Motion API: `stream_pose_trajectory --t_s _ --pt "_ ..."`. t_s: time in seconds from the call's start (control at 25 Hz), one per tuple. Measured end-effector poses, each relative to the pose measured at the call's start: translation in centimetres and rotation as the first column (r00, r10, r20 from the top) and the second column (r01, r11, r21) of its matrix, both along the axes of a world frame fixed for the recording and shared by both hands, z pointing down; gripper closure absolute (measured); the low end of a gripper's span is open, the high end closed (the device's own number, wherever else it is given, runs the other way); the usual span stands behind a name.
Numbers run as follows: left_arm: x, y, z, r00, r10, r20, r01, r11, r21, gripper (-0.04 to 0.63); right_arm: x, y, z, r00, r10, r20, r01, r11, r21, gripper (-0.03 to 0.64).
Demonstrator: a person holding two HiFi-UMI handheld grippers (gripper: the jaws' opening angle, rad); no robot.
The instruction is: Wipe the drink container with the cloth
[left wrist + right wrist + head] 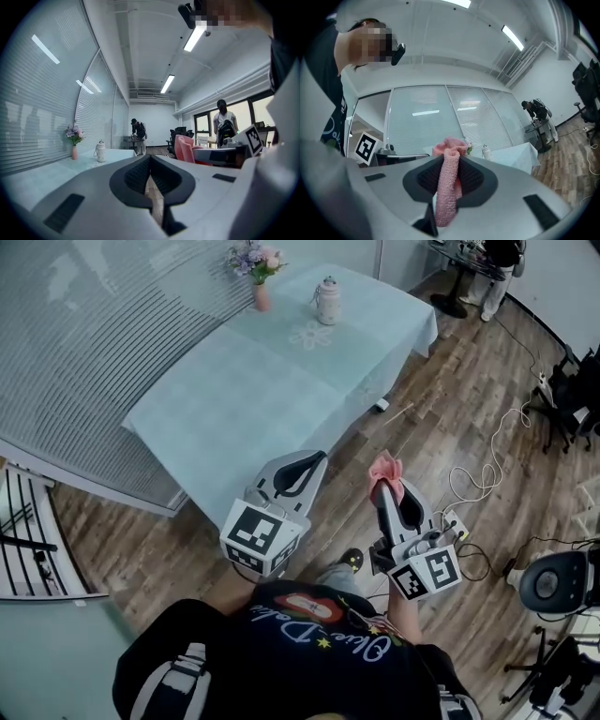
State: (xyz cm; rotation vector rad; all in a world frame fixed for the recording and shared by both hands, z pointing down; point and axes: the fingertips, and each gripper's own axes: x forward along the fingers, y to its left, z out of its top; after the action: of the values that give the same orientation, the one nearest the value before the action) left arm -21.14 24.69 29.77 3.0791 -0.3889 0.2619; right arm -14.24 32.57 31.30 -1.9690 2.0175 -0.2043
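**Approach stage: cloth gripped, drink container well ahead on the tabletop**

The right tongs (386,486) are pinching the pink cloth (384,468), which stands up in a bunch above the tips. The left tongs (307,465) are pressed together with nothing between them. The drink container (327,301) stands upright, long axis vertical, near the far end of the tabletop (234,409), just beside a small flower vase (261,289). It is well apart from both tongs, which are held over the floor short of the tabletop's near corner. From the tongs the container lies straight ahead, more nearly in line with the left tongs than with the right. Wiping has probably not begun. The coming move likely calls for closing this forward gap, with the left tongs placed to steady the container and the right to bring the cloth against its side.
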Motion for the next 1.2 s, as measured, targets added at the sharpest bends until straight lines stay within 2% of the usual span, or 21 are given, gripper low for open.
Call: stream_pose_trajectory --t_s 0.12,0.28,0.4,0.72,0.88,1.2 --pt "1.7 0.4 -0.3 1.0 -0.022 0.006 0.022 1.0 -0.008 0.591 2.1 0.3 -0.1 1.0 -0.022 0.016 0.022 1.0 0.011 0.557" --pt "3.6 0.2 -0.7 0.996 -0.086 0.019 0.086 0.996 0.022 0.591 4.4 0.3 -0.8 0.998 -0.067 0.013 0.066 0.997 0.035 0.557" --pt "4.8 0.6 -1.0 0.994 -0.104 0.022 0.103 0.994 0.032 0.591 5.7 0.4 -0.8 0.995 -0.096 0.013 0.095 0.995 0.043 0.557" --pt "5.3 0.8 -0.6 0.986 -0.152 0.064 0.147 0.986 0.081 0.591 7.1 0.3 0.8 0.992 -0.121 0.032 0.12 0.992 0.033 0.557" --pt "6.1 1.0 -0.9 0.99 -0.132 0.049 0.129 0.989 0.068 0.591 7.4 1.2 0.4 0.994 -0.105 0.022 0.104 0.994 0.039 0.557" --pt "11.2 2.9 -1.5 1.0 -0.01 0.016 0.009 0.995 0.1 0.591 10.7 2.9 0.6 1.0 -0.026 -0.012 0.027 0.999 0.026 0.555"
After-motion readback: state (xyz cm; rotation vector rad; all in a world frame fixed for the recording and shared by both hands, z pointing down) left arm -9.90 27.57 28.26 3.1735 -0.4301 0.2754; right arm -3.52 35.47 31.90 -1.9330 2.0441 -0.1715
